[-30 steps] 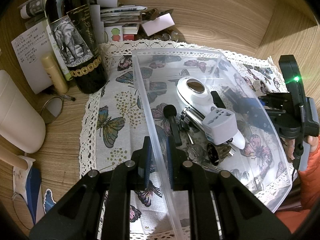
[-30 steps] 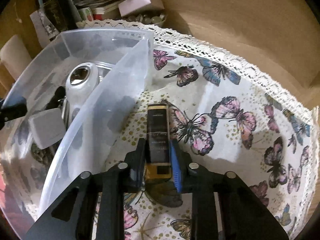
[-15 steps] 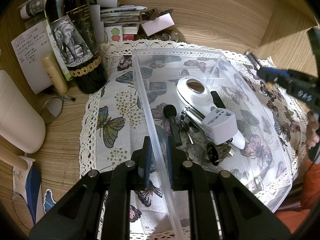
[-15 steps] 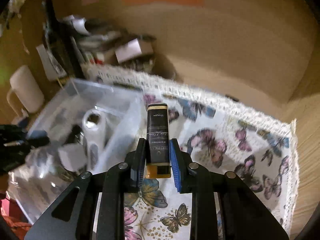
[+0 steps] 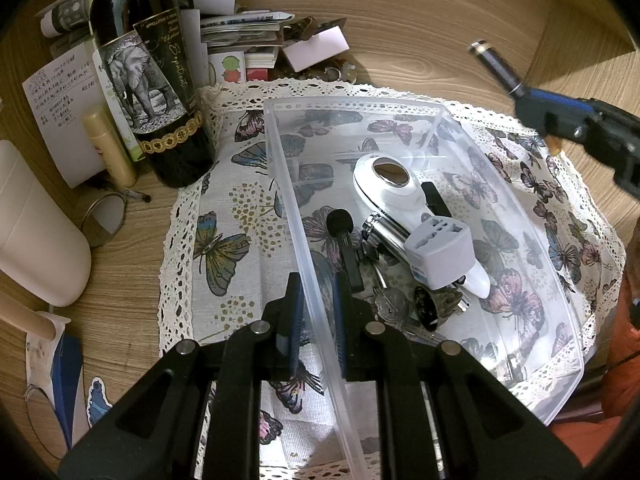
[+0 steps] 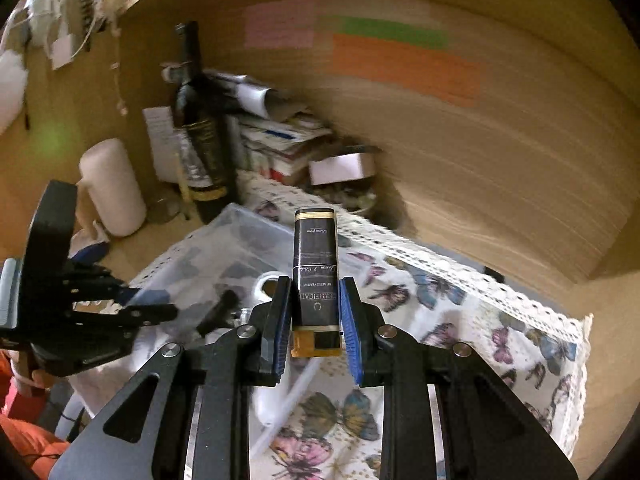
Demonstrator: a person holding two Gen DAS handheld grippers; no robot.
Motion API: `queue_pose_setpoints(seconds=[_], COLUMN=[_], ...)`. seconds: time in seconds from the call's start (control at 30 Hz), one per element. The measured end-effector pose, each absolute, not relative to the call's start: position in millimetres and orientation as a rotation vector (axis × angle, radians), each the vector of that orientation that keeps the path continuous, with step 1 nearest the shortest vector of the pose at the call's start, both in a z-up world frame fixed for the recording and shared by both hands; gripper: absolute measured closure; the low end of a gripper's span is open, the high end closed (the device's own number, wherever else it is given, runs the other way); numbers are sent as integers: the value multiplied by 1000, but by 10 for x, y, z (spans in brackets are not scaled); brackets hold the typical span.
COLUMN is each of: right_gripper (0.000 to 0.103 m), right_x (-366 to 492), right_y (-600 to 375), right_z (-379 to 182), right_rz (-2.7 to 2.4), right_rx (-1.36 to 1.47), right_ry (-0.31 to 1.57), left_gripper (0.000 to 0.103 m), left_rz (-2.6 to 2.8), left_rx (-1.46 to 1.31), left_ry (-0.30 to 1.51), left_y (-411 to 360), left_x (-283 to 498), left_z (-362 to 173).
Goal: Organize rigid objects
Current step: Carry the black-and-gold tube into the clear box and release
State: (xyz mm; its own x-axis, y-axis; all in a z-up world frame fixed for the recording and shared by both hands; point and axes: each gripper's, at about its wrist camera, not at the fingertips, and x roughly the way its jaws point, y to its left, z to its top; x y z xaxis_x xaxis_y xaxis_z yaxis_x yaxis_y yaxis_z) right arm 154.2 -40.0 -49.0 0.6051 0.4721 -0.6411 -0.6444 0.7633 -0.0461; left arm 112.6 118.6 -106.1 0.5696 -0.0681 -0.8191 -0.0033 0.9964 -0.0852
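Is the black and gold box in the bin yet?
Not yet. The right gripper holds the black and gold box in the air, outside the clear bin.

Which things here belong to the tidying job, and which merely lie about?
Job:
- clear plastic bin, gripped at its wall by the left gripper
- black rectangular bottle with gold cap, held by the right gripper
- grey travel adapter in the bin

Lying about:
- dark wine bottle with elephant label
- stacked papers

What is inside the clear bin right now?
The clear bin holds a white handheld device, grey travel adapter, small black microphone and keys. Items beneath the adapter are partly covered and unidentifiable.
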Motion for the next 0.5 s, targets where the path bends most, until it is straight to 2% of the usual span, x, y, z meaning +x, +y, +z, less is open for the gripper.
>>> queue_pose_setpoints(seconds=[0.5], right_gripper=[81], right_x=[1586], right_y=[165], right_z=[-895], right_rz=[779], right_rx=[-399], right_ry=[826], left_gripper=[90], left_rz=[-39], left_rx=[-79], left_ry=[964], left_y=[1186], left_x=[1128], left_z=[-1065])
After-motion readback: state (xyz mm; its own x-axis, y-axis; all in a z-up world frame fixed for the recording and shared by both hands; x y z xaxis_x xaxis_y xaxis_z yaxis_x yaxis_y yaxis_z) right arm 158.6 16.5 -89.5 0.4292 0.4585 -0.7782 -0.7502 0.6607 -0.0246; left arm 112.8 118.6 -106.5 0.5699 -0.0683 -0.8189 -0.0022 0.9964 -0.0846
